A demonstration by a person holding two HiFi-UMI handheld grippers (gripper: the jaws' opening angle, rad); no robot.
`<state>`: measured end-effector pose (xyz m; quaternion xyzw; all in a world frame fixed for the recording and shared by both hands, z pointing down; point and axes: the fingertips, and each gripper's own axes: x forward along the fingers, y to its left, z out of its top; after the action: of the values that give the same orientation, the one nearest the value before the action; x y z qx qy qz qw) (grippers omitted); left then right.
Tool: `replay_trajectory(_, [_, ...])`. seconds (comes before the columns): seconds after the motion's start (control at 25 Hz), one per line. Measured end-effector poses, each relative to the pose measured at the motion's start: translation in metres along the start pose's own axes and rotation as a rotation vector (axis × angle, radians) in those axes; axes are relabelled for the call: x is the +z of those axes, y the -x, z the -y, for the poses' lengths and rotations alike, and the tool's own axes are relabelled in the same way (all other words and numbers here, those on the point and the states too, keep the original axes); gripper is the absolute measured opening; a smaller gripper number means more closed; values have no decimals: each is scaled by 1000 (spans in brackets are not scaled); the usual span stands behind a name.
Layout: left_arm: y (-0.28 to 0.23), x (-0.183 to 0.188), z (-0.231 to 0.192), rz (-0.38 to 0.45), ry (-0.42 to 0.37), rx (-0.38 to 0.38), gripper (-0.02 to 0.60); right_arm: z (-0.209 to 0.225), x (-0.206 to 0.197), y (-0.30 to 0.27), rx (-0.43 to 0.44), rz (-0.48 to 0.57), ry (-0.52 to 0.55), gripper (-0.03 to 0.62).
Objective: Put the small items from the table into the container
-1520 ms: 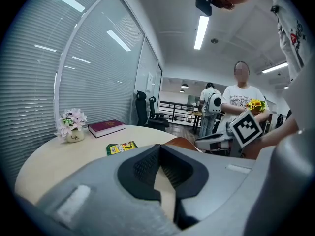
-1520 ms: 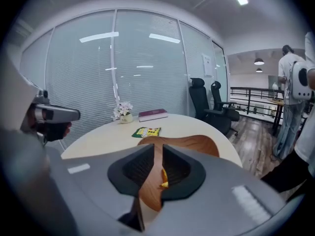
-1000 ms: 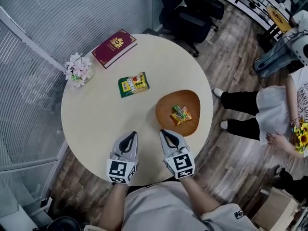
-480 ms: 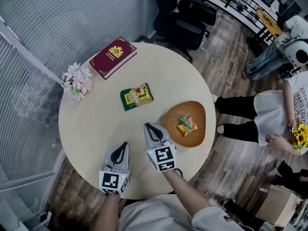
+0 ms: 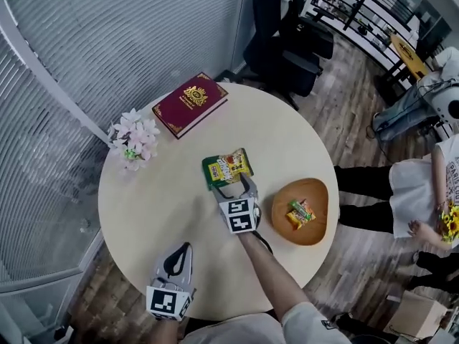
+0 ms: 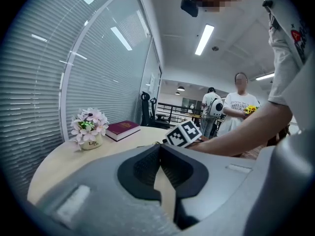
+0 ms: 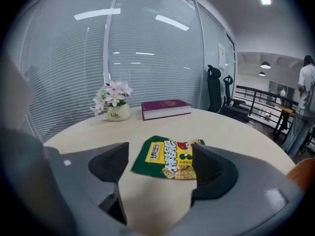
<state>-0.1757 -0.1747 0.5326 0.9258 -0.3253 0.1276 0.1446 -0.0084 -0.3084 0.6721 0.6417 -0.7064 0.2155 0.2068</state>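
Note:
A green and yellow snack packet lies flat near the middle of the round table. My right gripper reaches out to its near edge. Its jaws are opening, one on each side of the packet, and the pads do not press on it. To the right sits a wooden bowl holding a small orange and green packet. My left gripper rests low over the table's near edge, shut and empty. In the left gripper view its jaws meet, with the right arm crossing behind them.
A maroon book and a small pot of pink flowers stand at the far left of the table. A person stands to the right of the table, beyond the bowl. A black office chair is behind the table.
My right gripper went forward from the near edge to the green packet, and its jaws came apart. The left gripper drew back toward the near edge, still shut.

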Motion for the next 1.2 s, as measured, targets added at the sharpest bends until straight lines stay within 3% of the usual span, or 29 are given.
replay_trajectory(0.08, [9, -4, -5, -7, 7, 0, -3, 13, 0, -27, -46, -27, -11, 457])
replay_trajectory(0.2, [15, -9, -14, -30, 21, 6, -3, 35, -4, -57, -101, -78, -44, 530])
replay_trajectory(0.4, [19, -17, -36, -50, 36, 27, -3, 54, -22, -83, -113, -152, -48, 549])
replay_trajectory(0.64, [19, -23, -61, -66, 56, 68, -3, 36, -26, -82, -63, -164, -68, 474])
replay_trajectory(0.84, [17, -24, -55, -59, 62, 76, -3, 16, -34, -65, -19, -188, -66, 378])
replay_trajectory(1.04, [13, -18, -36, -47, 48, 79, -3, -8, -44, -37, 55, -180, -112, 347])
replay_trajectory(1.2, [16, -3, -20, -42, 41, 105, -3, -31, -22, 8, 135, -104, -141, 341])
